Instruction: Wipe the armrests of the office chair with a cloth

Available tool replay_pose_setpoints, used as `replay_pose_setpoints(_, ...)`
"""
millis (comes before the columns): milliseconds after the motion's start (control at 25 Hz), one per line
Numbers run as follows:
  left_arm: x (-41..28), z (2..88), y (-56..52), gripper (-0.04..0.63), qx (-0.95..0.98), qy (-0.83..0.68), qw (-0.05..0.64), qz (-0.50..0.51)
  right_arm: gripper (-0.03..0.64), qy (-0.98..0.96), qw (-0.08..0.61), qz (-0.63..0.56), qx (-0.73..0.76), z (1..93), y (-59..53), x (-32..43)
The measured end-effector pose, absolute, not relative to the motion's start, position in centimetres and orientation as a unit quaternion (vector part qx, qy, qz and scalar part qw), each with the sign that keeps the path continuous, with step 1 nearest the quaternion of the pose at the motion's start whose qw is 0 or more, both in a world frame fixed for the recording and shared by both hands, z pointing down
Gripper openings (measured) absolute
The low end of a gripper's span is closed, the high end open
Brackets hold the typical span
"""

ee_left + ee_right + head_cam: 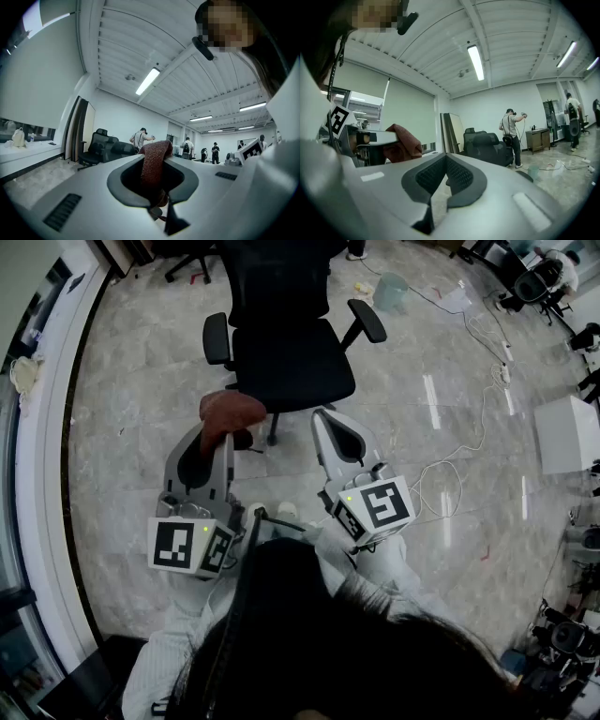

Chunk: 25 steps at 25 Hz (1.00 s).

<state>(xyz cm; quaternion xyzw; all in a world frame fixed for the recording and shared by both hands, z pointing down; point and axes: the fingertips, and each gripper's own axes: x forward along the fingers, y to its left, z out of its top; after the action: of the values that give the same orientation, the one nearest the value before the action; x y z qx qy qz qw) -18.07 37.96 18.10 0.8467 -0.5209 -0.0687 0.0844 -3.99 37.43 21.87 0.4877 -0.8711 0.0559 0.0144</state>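
The black office chair point(281, 343) stands on the marble floor ahead of me, with its left armrest point(217, 338) and right armrest point(367, 322) both bare. My left gripper point(220, 432) is shut on a reddish-brown cloth point(232, 412), which bunches out past the jaws just short of the seat's front edge. The left gripper view has the cloth point(154, 159) pinched upright between the jaws of that gripper point(153, 180). My right gripper point(335, 426) is shut and holds nothing, level beside the left one. The right gripper view shows the right gripper point(440, 180), the cloth point(401, 143) and the chair point(487, 145).
White cables point(469, 442) trail over the floor at the right. A white box point(567, 432) stands at the far right, and a pale blue bucket point(391, 292) behind the chair. A curved sill point(42, 474) runs along the left. People point(513, 129) stand far off.
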Motion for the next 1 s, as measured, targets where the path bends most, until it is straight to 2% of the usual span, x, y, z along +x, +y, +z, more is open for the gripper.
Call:
replay_pose_setpoints(600,-16.9,18.9,37.2,0.043,0.832,-0.545,0.079,-0.064,0.002,-0.875,-0.006,0.070,0.480,22.7,36.2,-1.9)
replay_pose_setpoints(1000,-20.9,22.8,29.9,0.043,0.802,-0.587,0.105,-0.034,0.002,-0.883,0.018,0.109,0.456,26.5,30.5,-3.8)
